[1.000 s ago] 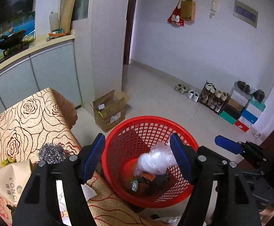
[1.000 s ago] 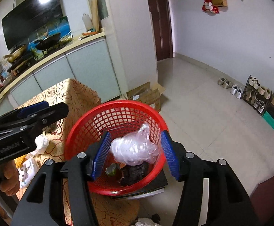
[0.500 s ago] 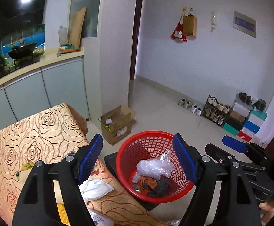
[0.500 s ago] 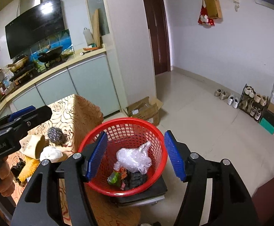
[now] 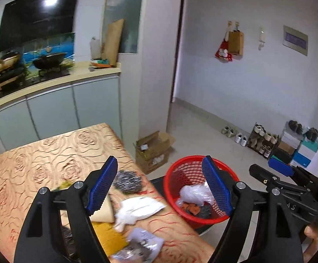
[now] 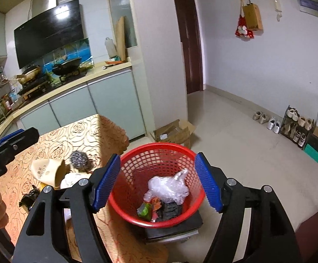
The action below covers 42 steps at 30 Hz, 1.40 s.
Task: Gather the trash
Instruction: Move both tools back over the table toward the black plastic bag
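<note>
Both grippers have drawn back and up since a second ago: the red plastic mesh basket (image 6: 159, 184), which filled each view then, now sits smaller and lower, beside the table's edge. The crumpled clear plastic bag (image 6: 167, 188), earlier between the right gripper's blades, lies in the basket on dark and orange scraps. The right gripper (image 6: 157, 183) is spread wide and empty, as is the left gripper (image 5: 159, 186). More of the table (image 5: 38, 153), with its gold rose-patterned cloth, shows now. On it lie a wiry steel scouring ball (image 5: 127, 183), a crumpled white tissue (image 5: 137, 208), a tan paper cup on its side (image 6: 47, 172) and a glossy wrapper (image 5: 141, 244).
</note>
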Each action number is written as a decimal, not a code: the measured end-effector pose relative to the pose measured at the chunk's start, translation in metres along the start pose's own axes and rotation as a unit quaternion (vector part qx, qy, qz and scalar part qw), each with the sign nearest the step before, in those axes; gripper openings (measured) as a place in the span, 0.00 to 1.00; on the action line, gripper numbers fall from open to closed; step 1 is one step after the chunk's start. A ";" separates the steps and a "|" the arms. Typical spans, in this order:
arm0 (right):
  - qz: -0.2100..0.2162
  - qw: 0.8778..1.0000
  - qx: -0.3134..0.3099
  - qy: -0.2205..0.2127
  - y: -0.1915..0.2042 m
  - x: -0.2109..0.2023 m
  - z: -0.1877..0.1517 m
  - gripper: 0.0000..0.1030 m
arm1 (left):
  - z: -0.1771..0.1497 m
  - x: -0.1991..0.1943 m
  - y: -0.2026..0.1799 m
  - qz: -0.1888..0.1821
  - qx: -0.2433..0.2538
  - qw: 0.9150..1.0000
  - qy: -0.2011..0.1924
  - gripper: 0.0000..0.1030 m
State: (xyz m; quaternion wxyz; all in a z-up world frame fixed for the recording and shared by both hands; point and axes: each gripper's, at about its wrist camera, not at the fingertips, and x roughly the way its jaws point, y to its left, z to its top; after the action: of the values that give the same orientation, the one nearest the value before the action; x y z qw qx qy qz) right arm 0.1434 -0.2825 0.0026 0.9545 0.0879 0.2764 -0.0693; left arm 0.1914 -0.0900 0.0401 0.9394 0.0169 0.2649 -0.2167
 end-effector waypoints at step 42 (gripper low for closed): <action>0.085 0.994 -0.067 0.006 0.098 -0.004 -0.009 0.71 | -0.100 -0.019 0.117 0.107 -0.073 0.988 0.086 0.76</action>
State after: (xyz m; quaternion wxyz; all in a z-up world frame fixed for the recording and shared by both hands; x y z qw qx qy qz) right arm 0.1529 -0.1848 0.0101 0.9589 0.0471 0.2780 0.0315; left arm 0.1762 0.0380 -0.0457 0.9296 -0.0053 0.3567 -0.0930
